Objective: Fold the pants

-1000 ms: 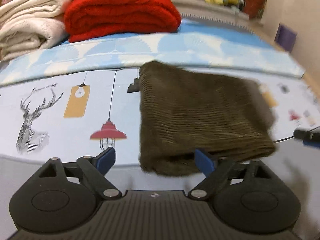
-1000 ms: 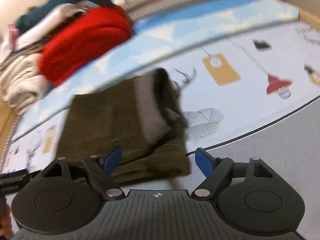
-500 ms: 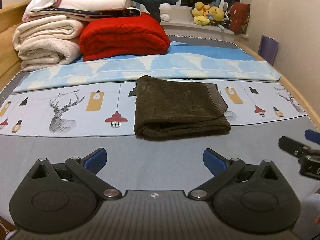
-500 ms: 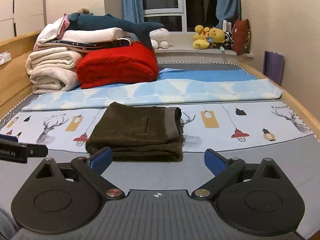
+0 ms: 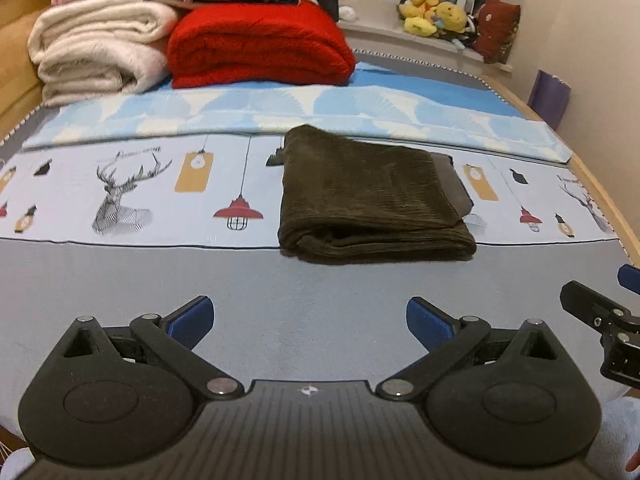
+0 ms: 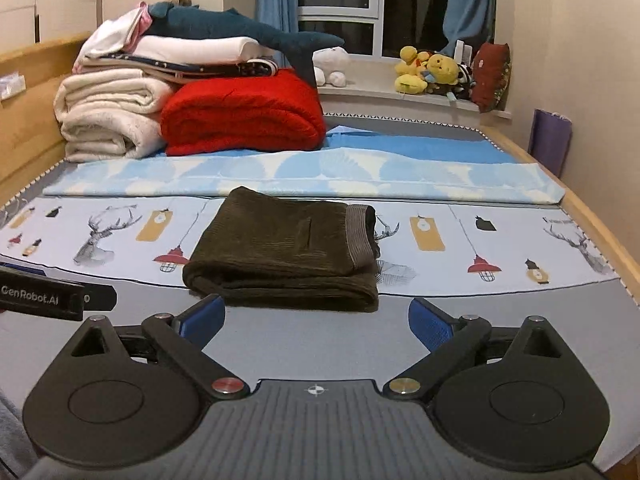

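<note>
The dark brown corduroy pants lie folded into a flat rectangle on the patterned sheet in the middle of the bed; they also show in the right wrist view, with the grey waistband on the right. My left gripper is open and empty, held above the grey mattress, short of the pants. My right gripper is open and empty, just short of the pants' near edge. Part of the right gripper shows at the right edge of the left wrist view.
A red blanket and white folded blankets are stacked at the bed's far left, a plush shark on top. Stuffed toys sit on the window sill. A wooden bed rail runs along the right.
Both grippers have pulled back from the pants, which now lie folded and untouched. In the last half second the left view moved slightly nearer; the right barely changed.
</note>
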Motion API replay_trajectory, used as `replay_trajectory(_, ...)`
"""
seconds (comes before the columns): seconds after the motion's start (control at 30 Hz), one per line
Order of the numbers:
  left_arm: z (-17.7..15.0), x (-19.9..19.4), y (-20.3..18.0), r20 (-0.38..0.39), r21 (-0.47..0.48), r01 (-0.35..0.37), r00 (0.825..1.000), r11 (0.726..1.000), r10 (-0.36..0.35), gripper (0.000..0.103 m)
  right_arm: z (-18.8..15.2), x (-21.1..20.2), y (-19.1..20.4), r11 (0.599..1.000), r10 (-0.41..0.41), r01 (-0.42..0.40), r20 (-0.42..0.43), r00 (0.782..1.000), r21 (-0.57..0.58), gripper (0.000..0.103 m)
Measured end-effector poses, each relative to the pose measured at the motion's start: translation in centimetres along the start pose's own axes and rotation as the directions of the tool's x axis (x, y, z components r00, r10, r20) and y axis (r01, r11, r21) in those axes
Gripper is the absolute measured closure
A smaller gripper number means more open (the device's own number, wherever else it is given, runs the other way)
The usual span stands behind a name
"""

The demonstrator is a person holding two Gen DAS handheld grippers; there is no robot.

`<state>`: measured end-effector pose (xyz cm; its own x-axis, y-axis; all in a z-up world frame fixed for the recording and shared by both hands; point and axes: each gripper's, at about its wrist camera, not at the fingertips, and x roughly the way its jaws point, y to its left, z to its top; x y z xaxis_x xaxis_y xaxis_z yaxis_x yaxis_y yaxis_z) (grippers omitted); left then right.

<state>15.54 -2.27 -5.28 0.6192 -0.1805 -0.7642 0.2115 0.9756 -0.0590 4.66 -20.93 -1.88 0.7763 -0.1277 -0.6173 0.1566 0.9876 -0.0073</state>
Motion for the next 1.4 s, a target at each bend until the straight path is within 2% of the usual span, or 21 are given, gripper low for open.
replay_trajectory(0.4, 1.1, 2.0, 0.0, -0.005, 0.035, -0.042, 0.999, 0.999, 0.042, 0.0, 0.8, 1.9, 0.9, 1.0, -0.003, 0.003, -0.024, 1.0, -0.001, 0.005)
replay_trajectory(0.93, 1.4, 1.5, -0.9, 0.006, 0.06, -0.079, 0.997, 0.995, 0.079, 0.0, 0.7, 2.3, 0.8, 1.0, -0.003, 0.004, -0.044, 0.999, 0.018, 0.005)
replay_trajectory(1.4, 1.4, 1.5, -1.1, 0.004, 0.07, -0.082, 0.997, 0.994, 0.082, 0.0, 0.7, 2.4, 1.3, 1.0, 0.009, -0.008, -0.053, 0.999, 0.02, 0.005)
